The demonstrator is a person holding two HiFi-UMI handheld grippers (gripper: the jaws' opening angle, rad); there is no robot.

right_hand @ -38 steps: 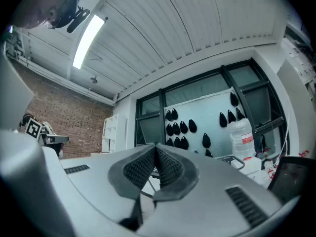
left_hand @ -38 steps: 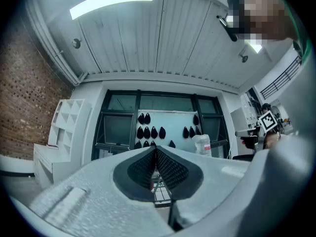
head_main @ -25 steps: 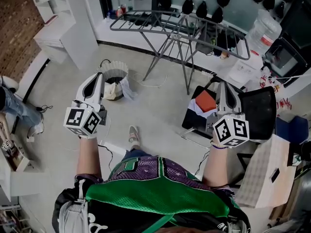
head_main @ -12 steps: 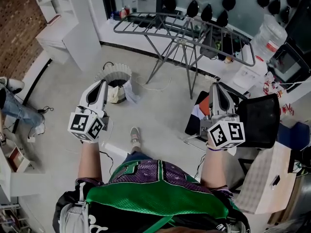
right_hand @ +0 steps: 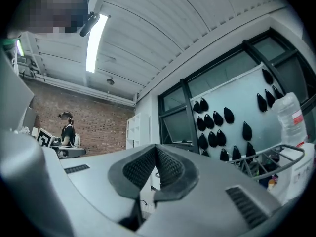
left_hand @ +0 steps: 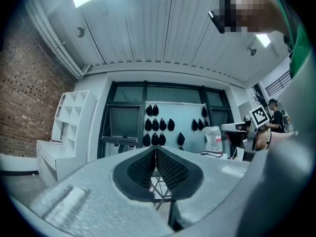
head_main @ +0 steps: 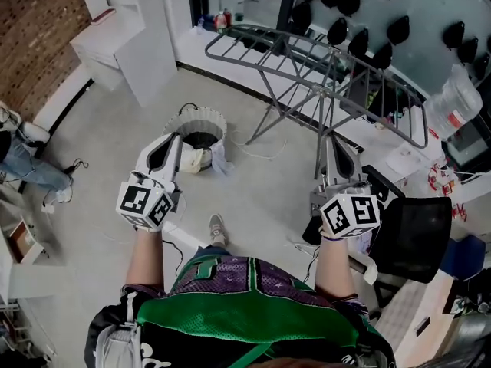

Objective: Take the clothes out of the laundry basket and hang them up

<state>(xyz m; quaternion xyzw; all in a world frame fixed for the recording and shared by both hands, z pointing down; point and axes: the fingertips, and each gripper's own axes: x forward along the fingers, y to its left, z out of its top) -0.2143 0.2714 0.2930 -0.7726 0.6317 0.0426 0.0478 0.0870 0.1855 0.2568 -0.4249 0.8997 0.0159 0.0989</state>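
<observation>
A white ribbed laundry basket (head_main: 200,119) stands on the floor ahead and to the left, with pale clothes (head_main: 199,159) spilling at its near side. The grey folding drying rack (head_main: 322,67) stands behind it, bare. My left gripper (head_main: 173,139) is held just short of the basket, shut and empty. My right gripper (head_main: 335,153) hovers before the rack's legs, also shut with nothing in it. In the left gripper view the left gripper's pads (left_hand: 156,154) meet, with the rack's legs (left_hand: 159,191) seen past them. The right gripper view shows the right gripper's tips (right_hand: 156,154) touching.
A white shelf unit (head_main: 126,29) stands at the far left by a brick wall. A black chair (head_main: 410,232) is at the right. Cables (head_main: 253,153) trail on the floor near the rack. A seated person's legs (head_main: 27,159) show at the left edge.
I have stepped forward and turned left: the basket and rack have come closer and shifted right in view. Both grippers stayed shut and empty, held at the same height.
</observation>
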